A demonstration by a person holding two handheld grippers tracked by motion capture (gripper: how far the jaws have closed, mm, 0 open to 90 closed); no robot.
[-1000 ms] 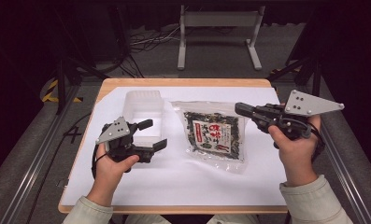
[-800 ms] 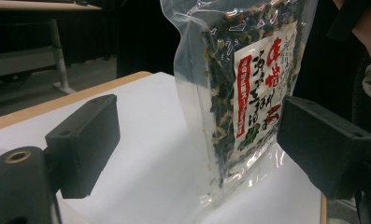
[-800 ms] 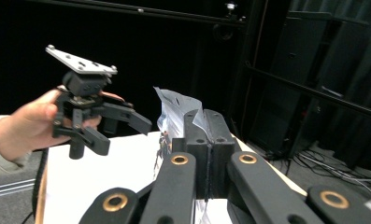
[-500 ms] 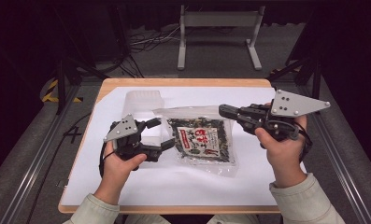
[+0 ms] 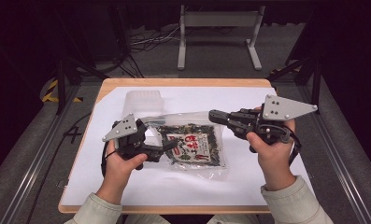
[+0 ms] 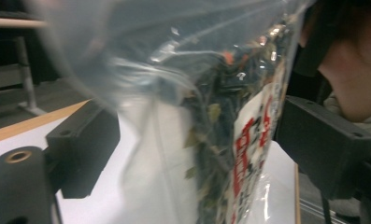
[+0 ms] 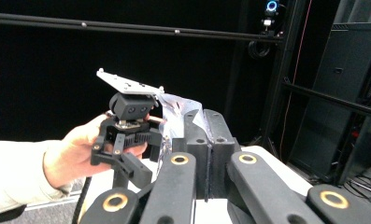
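A clear plastic bag (image 5: 206, 164) holding a dark green printed packet (image 5: 192, 147) lies mid-table, its upper edge lifted. My right gripper (image 5: 214, 115) is shut on that upper edge; in the right gripper view its jaws (image 7: 205, 122) press together with crinkled clear plastic (image 7: 179, 103) sticking up past them. My left gripper (image 5: 160, 139) stands open at the bag's left end. In the left gripper view the bag (image 6: 211, 121) hangs between the two wide-apart black fingers (image 6: 82, 144), touching neither clearly.
A clear plastic box (image 5: 145, 99) sits at the back left of the white sheet (image 5: 267, 102) that covers the wooden table (image 5: 183, 82). A metal stand (image 5: 218, 28) is on the floor beyond.
My right gripper has moved left and down and now holds the bag's upper edge. The bag has slid leftwards and its top is raised. My left gripper has shifted right onto the bag's end.
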